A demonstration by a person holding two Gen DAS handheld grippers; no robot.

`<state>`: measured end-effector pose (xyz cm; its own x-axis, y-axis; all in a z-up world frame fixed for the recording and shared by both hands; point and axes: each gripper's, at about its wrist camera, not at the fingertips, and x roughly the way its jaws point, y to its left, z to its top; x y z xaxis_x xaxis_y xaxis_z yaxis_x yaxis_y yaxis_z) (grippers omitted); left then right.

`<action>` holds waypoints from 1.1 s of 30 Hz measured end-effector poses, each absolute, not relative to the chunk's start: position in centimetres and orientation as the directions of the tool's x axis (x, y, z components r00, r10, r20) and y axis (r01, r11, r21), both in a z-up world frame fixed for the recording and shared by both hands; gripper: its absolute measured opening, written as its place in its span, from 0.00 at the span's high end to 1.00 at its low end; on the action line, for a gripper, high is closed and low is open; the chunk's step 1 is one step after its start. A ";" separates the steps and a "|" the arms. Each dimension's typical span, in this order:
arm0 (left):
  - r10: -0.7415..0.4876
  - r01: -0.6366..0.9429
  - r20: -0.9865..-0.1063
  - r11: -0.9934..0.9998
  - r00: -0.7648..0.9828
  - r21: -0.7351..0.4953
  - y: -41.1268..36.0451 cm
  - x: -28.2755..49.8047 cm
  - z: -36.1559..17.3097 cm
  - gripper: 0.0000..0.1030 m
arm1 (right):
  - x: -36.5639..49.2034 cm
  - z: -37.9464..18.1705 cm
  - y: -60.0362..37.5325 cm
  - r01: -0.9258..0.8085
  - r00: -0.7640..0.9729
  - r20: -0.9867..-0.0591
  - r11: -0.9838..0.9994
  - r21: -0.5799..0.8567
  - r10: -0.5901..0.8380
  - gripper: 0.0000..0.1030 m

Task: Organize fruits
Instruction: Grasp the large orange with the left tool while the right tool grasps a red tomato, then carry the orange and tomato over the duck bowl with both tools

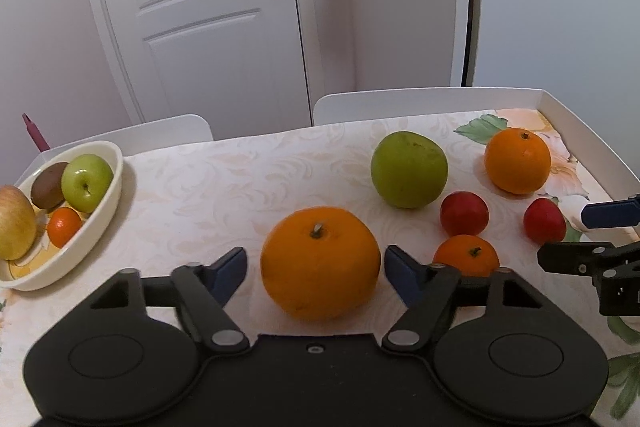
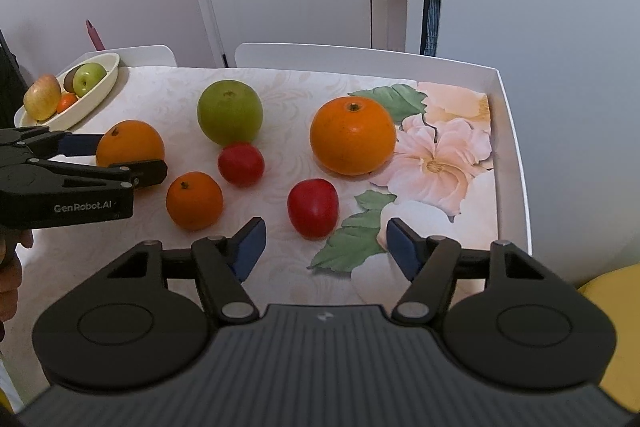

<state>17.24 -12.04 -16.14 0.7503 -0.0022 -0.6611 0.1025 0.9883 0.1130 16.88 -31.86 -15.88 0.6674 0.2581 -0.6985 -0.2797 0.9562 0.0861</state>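
Observation:
My left gripper (image 1: pixel 316 265) is open, its jaws on either side of a big orange (image 1: pixel 320 263) on the table, not touching it; it also shows in the right wrist view (image 2: pixel 130 143). My right gripper (image 2: pixel 322 241) is open and empty, just short of a red fruit (image 2: pixel 313 207). Loose on the table are a green apple (image 2: pixel 229 111), a second big orange (image 2: pixel 353 135), a small tangerine (image 2: pixel 194 200) and another red fruit (image 2: pixel 241 163). A cream bowl (image 1: pixel 106 205) at the far left holds a green apple (image 1: pixel 87 182), a kiwi, a tangerine and a yellow-red apple.
The table has a raised white rim (image 2: pixel 514 147) along its right and far sides and a flowered cloth. Two white chair backs (image 1: pixel 360 105) stand behind it, then a white door (image 1: pixel 208 11). A yellow seat (image 2: pixel 616 311) is at the right.

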 end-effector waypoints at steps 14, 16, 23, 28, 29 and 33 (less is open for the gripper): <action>-0.015 0.122 -0.658 0.986 0.753 0.117 -12.1 16.9 -16.3 0.36 | 17.9 -16.4 -30.9 -0.290 0.664 -0.700 0.954 0.083 0.263 0.32; -0.014 0.124 -0.658 0.985 0.753 0.121 -12.0 16.8 -16.3 0.36 | 18.1 -16.4 -30.8 -0.291 0.664 -0.700 0.953 0.081 0.262 0.32; -0.003 0.117 -0.660 0.985 0.751 0.129 -11.3 16.2 -16.2 0.36 | 18.3 -16.4 -30.6 -0.291 0.666 -0.701 0.954 0.073 0.256 0.44; 0.003 0.101 -0.664 0.988 0.748 0.118 -10.6 15.6 -16.1 0.36 | 18.3 -16.3 -30.4 -0.287 0.667 -0.702 0.956 0.064 0.247 0.57; 0.004 0.098 -0.664 0.988 0.748 0.117 -10.5 15.5 -16.0 0.36 | 18.3 -16.2 -30.4 -0.285 0.667 -0.703 0.956 0.066 0.247 0.57; 0.006 0.086 -0.658 0.990 0.753 0.107 -10.0 14.9 -15.6 0.36 | 17.9 -15.6 -30.3 -0.277 0.675 -0.697 0.959 0.065 0.243 0.57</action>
<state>14.93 -9.97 -15.58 0.7530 0.0057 -0.6580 0.0863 0.9905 0.1073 17.93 -30.31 -15.63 0.6751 0.2427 -0.6966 -0.2775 0.9585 0.0651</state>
